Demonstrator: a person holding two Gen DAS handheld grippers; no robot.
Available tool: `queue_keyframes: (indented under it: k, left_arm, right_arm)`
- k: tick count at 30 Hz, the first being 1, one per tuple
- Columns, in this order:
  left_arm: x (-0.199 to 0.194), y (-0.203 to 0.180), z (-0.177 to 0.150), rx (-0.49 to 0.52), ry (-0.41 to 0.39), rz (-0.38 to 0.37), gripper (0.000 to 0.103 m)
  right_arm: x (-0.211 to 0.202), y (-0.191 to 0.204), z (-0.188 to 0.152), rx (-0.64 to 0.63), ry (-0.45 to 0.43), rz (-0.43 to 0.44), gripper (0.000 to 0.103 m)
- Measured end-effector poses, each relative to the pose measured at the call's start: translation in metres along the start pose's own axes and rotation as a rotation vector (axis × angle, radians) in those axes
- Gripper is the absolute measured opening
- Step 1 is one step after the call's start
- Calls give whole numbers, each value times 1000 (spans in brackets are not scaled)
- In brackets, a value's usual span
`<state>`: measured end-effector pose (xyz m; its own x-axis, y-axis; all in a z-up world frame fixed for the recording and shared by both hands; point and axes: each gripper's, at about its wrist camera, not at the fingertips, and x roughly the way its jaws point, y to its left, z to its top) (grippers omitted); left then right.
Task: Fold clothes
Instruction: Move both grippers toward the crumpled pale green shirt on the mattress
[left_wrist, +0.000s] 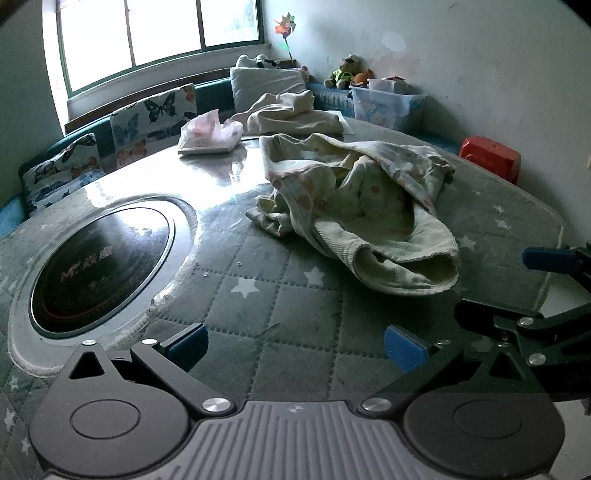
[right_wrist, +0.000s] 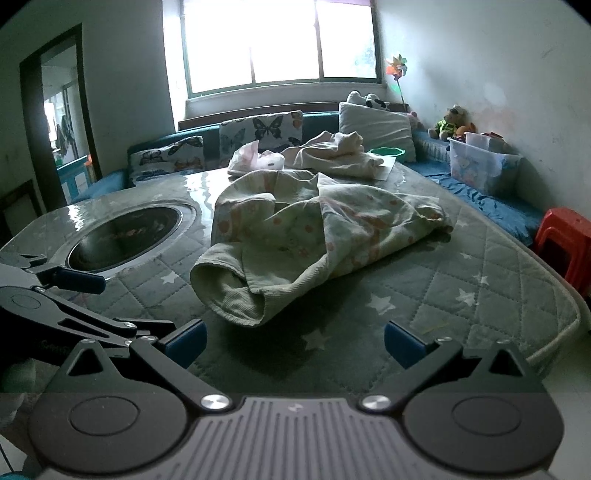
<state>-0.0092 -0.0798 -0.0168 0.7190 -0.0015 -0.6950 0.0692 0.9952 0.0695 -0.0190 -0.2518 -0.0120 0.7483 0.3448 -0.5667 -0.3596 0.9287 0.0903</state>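
Two views covered the scene. From the left wrist, the left gripper (left_wrist: 295, 347) hovered low over the quilted bench (left_wrist: 280, 354), its blue fingers (left_wrist: 186, 345) spread wide with nothing between them. Beyond it lay the floral garment (left_wrist: 354, 206), crumpled in a loose heap with a ribbed cuff (left_wrist: 406, 266) pointing toward the camera; it lay rumpled rather than folded flat. Left of the garment sat the round inset cooktop (left_wrist: 103, 269), and behind the garment were a tissue pack (left_wrist: 208, 134) and a second cream garment (left_wrist: 291, 112), bunched too. The right gripper (left_wrist: 546, 291) showed at the frame's right edge, near the cuff.

From the right wrist, the right gripper (right_wrist: 295, 345) likewise hung just short of the garment (right_wrist: 314, 236), fingers (right_wrist: 404, 345) released and empty, likely so either tool could take an edge. The cuff (right_wrist: 229, 291) lay nearest. Left of the garment were the cooktop (right_wrist: 125, 236) and the left gripper (right_wrist: 77, 280); right of it, off the bench, a red stool (right_wrist: 565, 240). Nothing blocked the near cuff; the tissue pack (right_wrist: 255, 157) and cream garment (right_wrist: 332, 153) crowded the space behind, which could hamper spreading.
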Motion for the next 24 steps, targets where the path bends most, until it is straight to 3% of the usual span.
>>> queue_keyframes:
  k: [24]
  left_arm:
    - [24, 9, 11, -7, 53, -2, 103]
  right_arm:
    - [23, -1, 7, 11, 42, -3, 103]
